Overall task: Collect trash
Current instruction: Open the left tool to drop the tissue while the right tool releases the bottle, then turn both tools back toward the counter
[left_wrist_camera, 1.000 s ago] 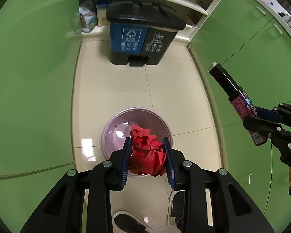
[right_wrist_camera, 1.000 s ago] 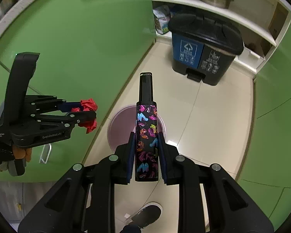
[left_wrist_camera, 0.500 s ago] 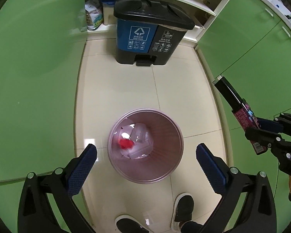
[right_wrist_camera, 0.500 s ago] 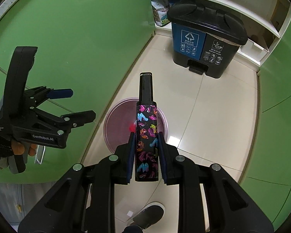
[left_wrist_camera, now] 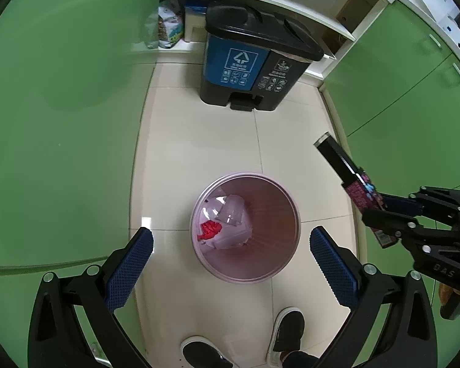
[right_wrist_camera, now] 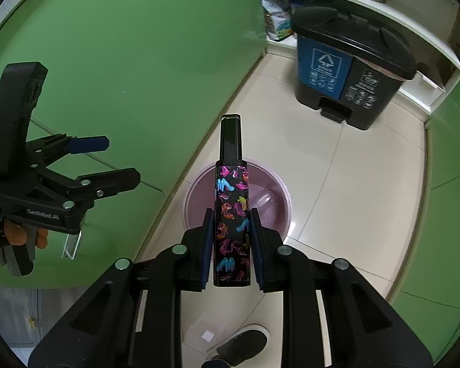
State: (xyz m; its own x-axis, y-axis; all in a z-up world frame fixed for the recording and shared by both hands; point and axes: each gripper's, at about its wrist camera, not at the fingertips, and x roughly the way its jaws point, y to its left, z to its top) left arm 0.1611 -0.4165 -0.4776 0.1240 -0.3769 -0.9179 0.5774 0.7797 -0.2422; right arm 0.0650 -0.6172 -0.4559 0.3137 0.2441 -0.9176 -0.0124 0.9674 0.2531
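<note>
Two units | left hand-held gripper (left_wrist_camera: pixel 230 257) released | right hand-held gripper (right_wrist_camera: pixel 231 230) grasping shoe-print tube (right_wrist_camera: pixel 231 214)

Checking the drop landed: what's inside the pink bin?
Inside the pink bin: crumpled red paper beside clear plastic packaging. Anything beneath that plastic is hidden. The left gripper is open above it.

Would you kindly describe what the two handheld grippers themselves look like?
Both the left gripper and right gripper are matte black plastic frames with silver screw heads and textured blue finger pads. The left one carries white lettering on its side, seen from the right wrist camera.
</note>
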